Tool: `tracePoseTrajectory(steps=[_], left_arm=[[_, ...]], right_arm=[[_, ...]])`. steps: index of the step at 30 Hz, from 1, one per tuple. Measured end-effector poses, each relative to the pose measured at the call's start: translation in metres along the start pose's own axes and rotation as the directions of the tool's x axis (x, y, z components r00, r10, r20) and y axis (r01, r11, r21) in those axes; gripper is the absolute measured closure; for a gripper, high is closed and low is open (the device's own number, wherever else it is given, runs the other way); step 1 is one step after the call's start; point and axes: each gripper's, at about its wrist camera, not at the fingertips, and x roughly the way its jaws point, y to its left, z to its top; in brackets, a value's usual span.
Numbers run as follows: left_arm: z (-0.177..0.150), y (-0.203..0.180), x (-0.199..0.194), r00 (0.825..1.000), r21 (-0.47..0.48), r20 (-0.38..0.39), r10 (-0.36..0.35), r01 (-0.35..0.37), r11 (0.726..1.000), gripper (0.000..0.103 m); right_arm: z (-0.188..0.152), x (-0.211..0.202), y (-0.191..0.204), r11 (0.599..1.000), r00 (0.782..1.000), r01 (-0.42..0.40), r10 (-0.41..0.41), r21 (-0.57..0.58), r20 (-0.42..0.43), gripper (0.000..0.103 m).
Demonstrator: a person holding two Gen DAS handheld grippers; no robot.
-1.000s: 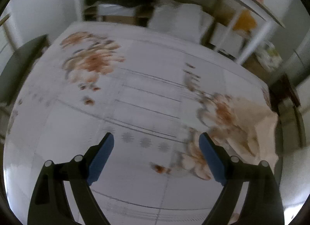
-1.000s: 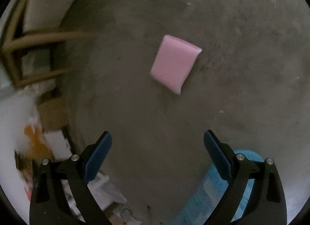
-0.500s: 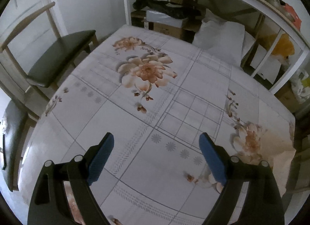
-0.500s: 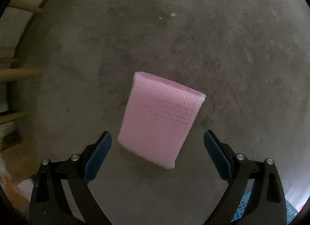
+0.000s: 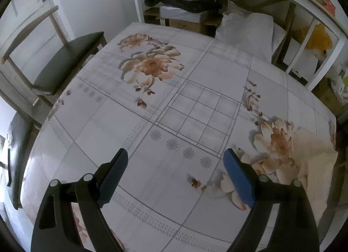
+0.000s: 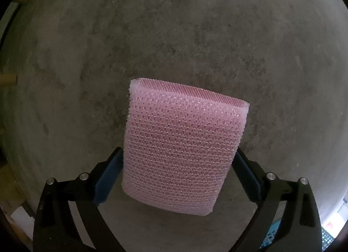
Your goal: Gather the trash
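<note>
Concrete floor (image 6: pixel 195 34) fills our right view; pink mesh sponge (image 6: pixel 182 145) lies on it between the spread right tongs (image 6: pixel 177 169), grip uncertain. Left tongs (image 5: pixel 175 165) gape empty over the floral-clothed surface (image 5: pixel 195 104), chair (image 5: pixel 63 60) beside it.

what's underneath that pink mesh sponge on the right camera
Bare grey concrete floor surrounds the pink mesh sponge, which sits between the right gripper fingers. The patch directly beneath it is covered.
</note>
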Motion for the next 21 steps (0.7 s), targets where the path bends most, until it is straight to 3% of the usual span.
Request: tracePoseTrajectory(steps=[4, 9, 12, 14, 16, 18, 21], left_arm=[[0.001, 0.0, -0.003, 1.0, 0.007, 0.012, 0.013, -0.013, 1.0, 0.016], [0.0, 0.002, -0.001, 1.0, 0.015, 0.012, 0.011, -0.011, 1.0, 0.016], [0.001, 0.003, 0.002, 1.0, 0.027, 0.007, 0.001, -0.002, 1.0, 0.016], [0.001, 0.004, 0.003, 1.0, 0.028, 0.009, -0.014, 0.014, 0.999, 0.016], [0.002, 0.005, 0.006, 1.0, 0.04, 0.007, -0.018, 0.018, 0.999, 0.016], [0.002, 0.007, 0.012, 1.0, 0.048, -0.002, -0.022, 0.022, 0.999, 0.016], [0.003, 0.01, 0.019, 0.999, 0.036, -0.011, -0.05, 0.05, 0.998, 0.016]], right_arm=[[0.006, -0.006, -0.003, 1.0, 1.0, 0.015, -0.015, -0.014, 0.016, 0.024], [0.004, -0.015, -0.022, 0.996, 0.997, -0.078, 0.078, -0.033, -0.001, 0.028], [0.007, -0.043, -0.049, 0.978, 0.979, -0.203, 0.203, -0.041, -0.011, 0.028], [-0.004, -0.079, -0.061, 0.921, 0.925, -0.378, 0.373, -0.097, -0.071, 0.028], [-0.025, -0.13, -0.077, 0.853, 0.885, -0.464, 0.458, -0.241, -0.083, 0.028], [-0.051, -0.175, -0.101, 0.777, 0.855, -0.503, 0.51, -0.378, -0.091, 0.028], [-0.1, -0.231, -0.16, 0.66, 0.834, -0.493, 0.544, -0.567, -0.092, 0.027]])
